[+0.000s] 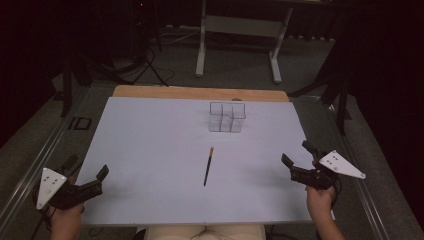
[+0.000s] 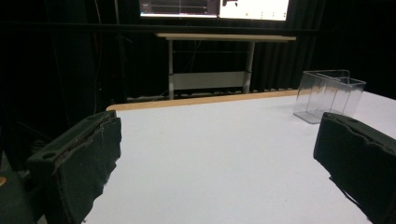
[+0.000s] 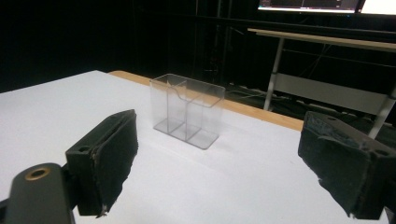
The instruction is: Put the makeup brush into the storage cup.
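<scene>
A pencil lies mid-table, its long axis running near to far with a slight tilt — orange end pointing toward the clear organizer, which stands beyond it, its compartments empty. The left gripper and right gripper flank it at the table's edges — jaws wide apart, holding nothing.

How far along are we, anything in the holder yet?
Nothing looks done: the clear holder stands with its compartments bare, and the pencil lies loose on the white table. Nothing is in hand; the left gripper and right gripper are open at the near corners. Any pickup remains.
</scene>
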Motion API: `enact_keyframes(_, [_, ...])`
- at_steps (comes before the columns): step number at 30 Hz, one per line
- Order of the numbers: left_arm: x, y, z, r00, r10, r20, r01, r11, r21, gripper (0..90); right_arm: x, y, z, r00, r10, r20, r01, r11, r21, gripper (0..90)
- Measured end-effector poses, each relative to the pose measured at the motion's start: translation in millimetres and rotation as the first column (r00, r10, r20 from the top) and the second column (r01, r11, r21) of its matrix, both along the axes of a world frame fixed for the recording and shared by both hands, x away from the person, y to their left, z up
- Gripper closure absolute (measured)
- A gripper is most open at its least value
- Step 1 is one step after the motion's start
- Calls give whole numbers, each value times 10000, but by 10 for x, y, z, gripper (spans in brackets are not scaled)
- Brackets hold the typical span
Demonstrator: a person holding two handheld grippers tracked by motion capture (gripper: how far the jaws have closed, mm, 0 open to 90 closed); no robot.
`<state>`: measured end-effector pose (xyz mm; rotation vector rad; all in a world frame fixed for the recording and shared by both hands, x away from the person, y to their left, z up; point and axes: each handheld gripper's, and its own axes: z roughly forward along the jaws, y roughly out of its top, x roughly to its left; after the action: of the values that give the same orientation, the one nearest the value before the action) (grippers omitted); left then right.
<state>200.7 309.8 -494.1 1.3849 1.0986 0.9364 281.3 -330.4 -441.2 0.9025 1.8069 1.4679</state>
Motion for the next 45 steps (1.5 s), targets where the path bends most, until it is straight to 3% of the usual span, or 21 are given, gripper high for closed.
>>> enact_keyframes(10, [12, -7, -25, 9999, -81, -136, 81, 10000, -58, 18, -10, 9, 5, 10000, 94, 21, -94, 10000, -31, 120])
enact_keyframes(18, [22, -65, 42, 9996, -194, -221, 192, 9998, -95, 18, -4, -18, -17, 9998, 221, -33, -221, 9997, 45, 121])
enact_keyframes(21, [36, -104, 80, 9989, -283, -370, 277, 9995, -157, 18, 3, -38, -22, 9997, 222, -83, -221, 9996, 149, 121])
enact_keyframes(24, [47, -139, 133, 9969, -424, -661, 392, 9980, -494, 18, 4, -37, -16, 9997, 233, -85, -231, 9995, 237, 120])
enact_keyframes(27, [56, -189, 223, 9923, -443, -1153, 398, 9983, -417, 18, -5, -24, -11, 9997, 257, -51, -256, 9995, 191, 121])
enact_keyframes(29, [74, -219, 284, 9847, -701, -1592, 623, 9966, -537, 18, -5, -22, -10, 9996, 293, -39, -292, 9994, 176, 121])
enact_keyframes(30, [82, -244, 307, 9835, -614, -1700, 558, 9977, -374, 18, -4, -22, -9, 9996, 288, -58, -287, 9994, 170, 121])
enact_keyframes(32, [94, -293, 344, 9817, -546, -1825, 534, 9985, -113, 18, -2, -24, -6, 9996, 271, -52, -270, 9994, 219, 121])
enact_keyframes(39, [139, -440, 507, 9671, -698, -2445, 618, 9973, -401, 18, -10, -4, 9, 9996, 295, 3, -295, 9995, 133, 121])
enact_keyframes(42, [163, -493, 559, 9645, -650, -2560, 562, 9975, -418, 18, -23, 12, 18, 9995, 297, 65, -297, 9996, 37, 121])
enact_keyframes(45, [204, -546, 625, 9536, -813, -2900, 690, 9962, -523, 18, -23, 21, 19, 9994, 348, 67, -348, 9994, 8, 121])
